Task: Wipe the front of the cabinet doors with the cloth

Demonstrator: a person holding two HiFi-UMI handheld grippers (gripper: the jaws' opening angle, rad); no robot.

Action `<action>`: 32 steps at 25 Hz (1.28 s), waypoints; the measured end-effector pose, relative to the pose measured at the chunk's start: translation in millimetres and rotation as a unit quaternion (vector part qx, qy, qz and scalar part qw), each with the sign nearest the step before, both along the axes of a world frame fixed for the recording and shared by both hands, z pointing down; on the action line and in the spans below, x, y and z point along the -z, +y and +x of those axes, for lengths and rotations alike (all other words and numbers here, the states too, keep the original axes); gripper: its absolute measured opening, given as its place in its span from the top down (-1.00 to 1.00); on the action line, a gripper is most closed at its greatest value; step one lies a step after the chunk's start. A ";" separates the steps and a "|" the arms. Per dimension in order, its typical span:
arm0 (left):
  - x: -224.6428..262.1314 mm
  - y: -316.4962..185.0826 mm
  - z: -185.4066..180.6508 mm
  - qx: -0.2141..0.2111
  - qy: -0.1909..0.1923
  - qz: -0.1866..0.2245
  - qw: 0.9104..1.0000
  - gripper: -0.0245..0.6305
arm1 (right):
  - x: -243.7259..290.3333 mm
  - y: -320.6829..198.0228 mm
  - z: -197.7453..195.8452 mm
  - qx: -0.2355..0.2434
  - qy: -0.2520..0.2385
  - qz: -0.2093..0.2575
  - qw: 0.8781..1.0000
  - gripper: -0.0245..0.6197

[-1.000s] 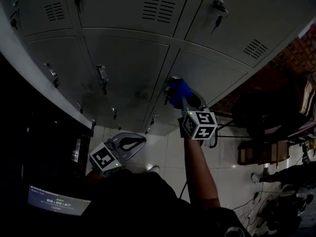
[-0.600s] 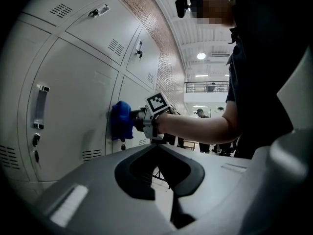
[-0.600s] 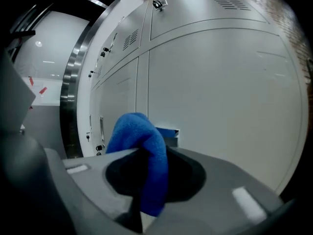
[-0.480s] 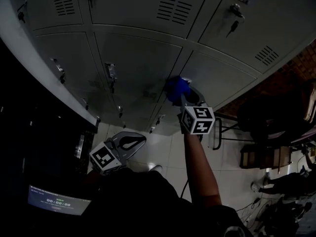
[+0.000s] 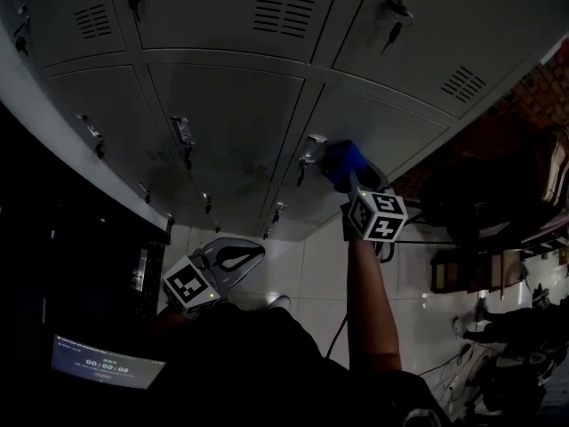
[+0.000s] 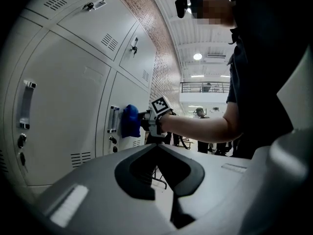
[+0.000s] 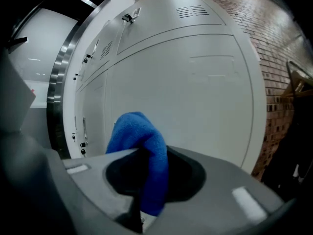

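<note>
A blue cloth point(image 5: 341, 165) point(image 7: 142, 146) point(image 6: 129, 121) is pressed against the front of a grey cabinet door point(image 5: 391, 127) point(image 7: 195, 92), just right of that door's handle point(image 5: 308, 149). My right gripper point(image 5: 349, 178) point(image 7: 146, 180) is shut on the cloth, which bulges out past its jaws. My left gripper point(image 5: 233, 258) point(image 6: 161, 165) hangs low, away from the doors, jaws together and holding nothing. The left gripper view shows the right arm reaching across to the door.
A bank of grey locker doors point(image 5: 231, 114) with handles, keys and vents fills the upper head view. A dark panel with a small lit screen point(image 5: 102, 363) is at the lower left. Chairs and a brick wall point(image 5: 524, 105) stand at the right.
My right gripper has slid the blue cloth rightward across the door, from on the handle to just right of it. The left gripper has stayed put.
</note>
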State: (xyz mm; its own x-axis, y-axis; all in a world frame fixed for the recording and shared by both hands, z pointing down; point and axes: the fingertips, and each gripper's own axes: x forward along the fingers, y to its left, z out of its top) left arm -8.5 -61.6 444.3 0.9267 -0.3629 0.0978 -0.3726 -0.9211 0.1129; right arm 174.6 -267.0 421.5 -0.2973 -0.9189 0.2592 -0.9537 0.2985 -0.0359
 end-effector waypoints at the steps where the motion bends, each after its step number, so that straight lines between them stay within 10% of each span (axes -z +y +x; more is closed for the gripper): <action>1: -0.3 0.5 2.3 -0.002 0.000 -0.001 1.000 0.93 | -0.7 0.9 11.4 -0.010 0.000 0.000 1.000 0.71; 18: 1.3 13.3 39.1 -0.037 -0.003 0.001 0.999 0.93 | -23.8 20.4 169.6 -0.163 0.026 -0.018 0.986 0.71; 32: 0.4 11.4 26.0 -0.020 -0.005 0.001 1.000 0.93 | -29.8 30.4 22.9 -0.014 0.047 -0.002 0.999 0.71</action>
